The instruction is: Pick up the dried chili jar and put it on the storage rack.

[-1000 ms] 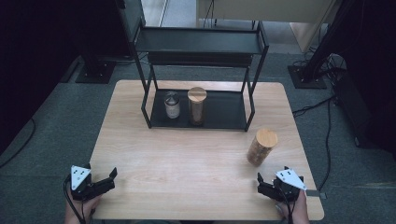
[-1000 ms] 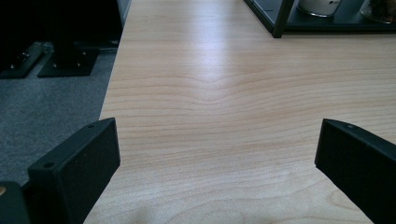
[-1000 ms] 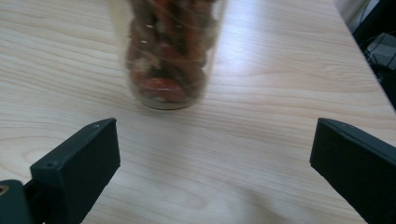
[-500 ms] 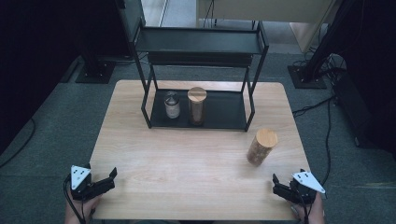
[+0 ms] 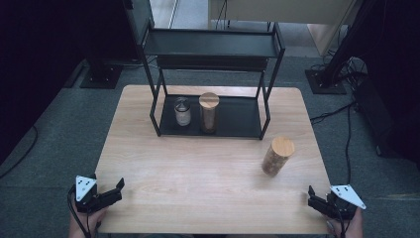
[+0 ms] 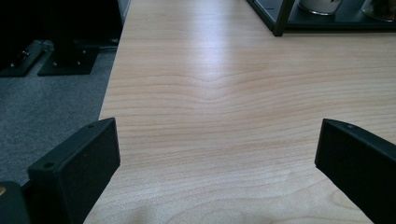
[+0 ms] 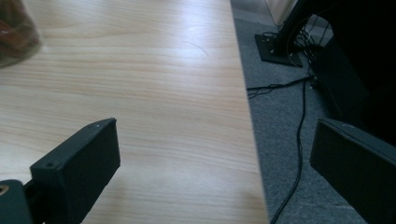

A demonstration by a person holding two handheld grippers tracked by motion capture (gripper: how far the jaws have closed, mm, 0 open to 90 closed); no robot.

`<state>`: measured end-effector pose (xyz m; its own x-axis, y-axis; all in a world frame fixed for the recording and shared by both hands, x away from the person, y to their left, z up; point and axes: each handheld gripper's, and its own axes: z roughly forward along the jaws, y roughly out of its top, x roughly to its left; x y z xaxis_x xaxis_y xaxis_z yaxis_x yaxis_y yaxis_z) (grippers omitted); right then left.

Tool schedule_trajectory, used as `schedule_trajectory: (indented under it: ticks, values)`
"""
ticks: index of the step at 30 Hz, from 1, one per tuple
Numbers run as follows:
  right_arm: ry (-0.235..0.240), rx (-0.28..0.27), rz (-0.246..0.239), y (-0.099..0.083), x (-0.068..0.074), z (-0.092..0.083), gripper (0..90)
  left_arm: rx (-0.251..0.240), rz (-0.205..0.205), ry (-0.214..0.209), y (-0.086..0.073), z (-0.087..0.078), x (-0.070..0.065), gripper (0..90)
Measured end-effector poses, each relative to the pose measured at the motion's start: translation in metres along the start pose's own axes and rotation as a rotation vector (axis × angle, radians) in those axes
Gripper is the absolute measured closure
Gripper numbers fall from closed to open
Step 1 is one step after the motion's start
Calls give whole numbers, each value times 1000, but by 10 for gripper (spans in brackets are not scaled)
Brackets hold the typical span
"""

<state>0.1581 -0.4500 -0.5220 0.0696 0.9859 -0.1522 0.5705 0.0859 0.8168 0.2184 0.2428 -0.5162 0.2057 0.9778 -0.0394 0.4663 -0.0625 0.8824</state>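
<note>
The right gripper (image 5: 317, 197) sits at the lower right of the frame, wide open and holding nothing. The left gripper (image 5: 117, 187), at the lower left, is wide open too. The jar (image 5: 277, 155) stands alone on the counter (image 5: 198, 168), right of the middle. Nothing is picked up yet. Two jars already stand in the rack (image 5: 210, 47).

The high view looks down on the whole table (image 5: 208, 193); both gripper views skim it low, facing forward.
</note>
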Motion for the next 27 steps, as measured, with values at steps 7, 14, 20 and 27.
schedule_trajectory:
  ticks: [7,14,20,27]
  values:
    - [15,0,27,-1,-7,1,16,-3,2,-3,0,0,0,2]
    - [25,5,-4,-1,-2,0,15,1,6,-7,0,0,0,2]
    - [105,-4,-24,2,13,-2,18,6,14,-13,0,1,-1,2]
    - [183,1,-83,11,39,3,21,3,15,-14,0,0,-1,2]
